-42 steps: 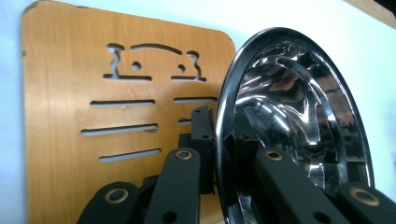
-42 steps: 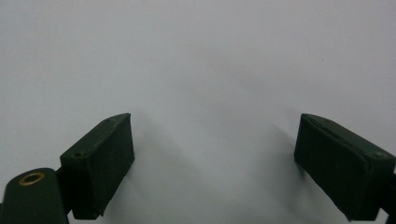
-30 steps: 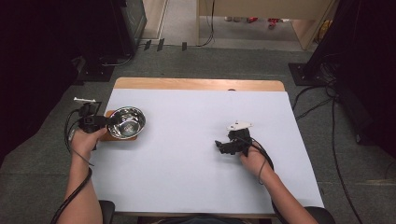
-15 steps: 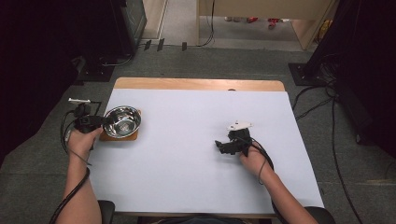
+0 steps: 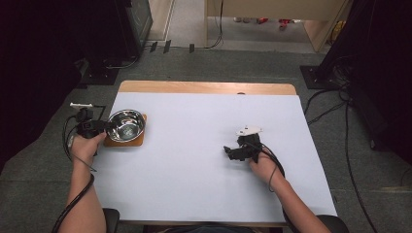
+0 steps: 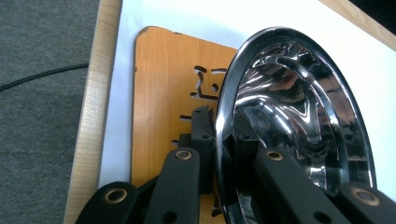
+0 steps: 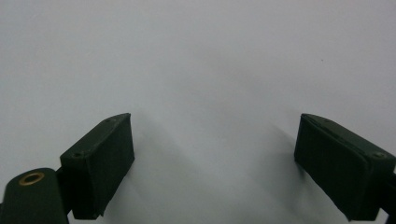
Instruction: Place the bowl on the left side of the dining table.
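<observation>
A shiny steel bowl (image 5: 126, 125) sits tilted over a small wooden board (image 5: 124, 142) with cut-out marks, near the left edge of the white table (image 5: 194, 184). My left gripper (image 5: 104, 127) comes in from the left and is shut on the bowl's near rim. In the left gripper view one jaw lies outside the bowl (image 6: 299, 116) and one inside, above the board (image 6: 163, 93). My right gripper (image 5: 229, 151) rests on bare table right of centre, pointing left. In the right gripper view it (image 7: 212, 158) is open, with only white surface between its fingers (image 7: 102, 158).
A strip of bare wood (image 5: 204, 87) runs along the table's far edge. Grey carpet surrounds the table, with cables (image 5: 330, 104) on the floor at the right. Dark equipment (image 5: 121, 29) stands at the back left. The bowl and board lie close to the table's left edge.
The left gripper and the bowl have shifted slightly to the left, uncovering more of the board's right side. The right gripper has stayed still.
</observation>
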Tool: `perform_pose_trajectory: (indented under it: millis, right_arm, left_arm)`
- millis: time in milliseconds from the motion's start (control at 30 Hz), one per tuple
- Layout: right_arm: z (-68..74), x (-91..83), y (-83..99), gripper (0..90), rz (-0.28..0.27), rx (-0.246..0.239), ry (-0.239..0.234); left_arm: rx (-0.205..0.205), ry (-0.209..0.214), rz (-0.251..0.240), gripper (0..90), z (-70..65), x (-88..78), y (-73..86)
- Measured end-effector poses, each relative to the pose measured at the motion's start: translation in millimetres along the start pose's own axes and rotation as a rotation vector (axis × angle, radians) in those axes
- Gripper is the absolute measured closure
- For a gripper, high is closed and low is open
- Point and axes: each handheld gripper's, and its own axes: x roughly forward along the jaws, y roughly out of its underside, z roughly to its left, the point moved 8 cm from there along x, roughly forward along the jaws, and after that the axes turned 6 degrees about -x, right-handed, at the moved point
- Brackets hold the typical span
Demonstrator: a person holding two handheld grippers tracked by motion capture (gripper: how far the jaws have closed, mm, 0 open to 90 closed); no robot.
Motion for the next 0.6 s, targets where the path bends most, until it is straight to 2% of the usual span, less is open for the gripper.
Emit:
perform_pose_trajectory:
  millis: [100, 467, 600]
  right_arm:
    - [0.0, 0.0, 0.0, 11.6, 0.0, -0.001, 0.0]
    - [-0.1, 0.0, 0.0, 11.6, -0.001, -0.002, 0.0]
    - [-0.1, 0.0, 0.0, 11.6, 0.0, -0.002, 0.0]
  left_arm:
    - [-0.006, 0.003, -0.002, 84.7, 1.8, 0.1, 0.1]
    - [0.027, -0.021, -0.007, 82.4, 3.9, 0.8, 1.0]
    - [0.034, -0.012, -0.016, 77.4, 3.9, 0.0, 0.4]
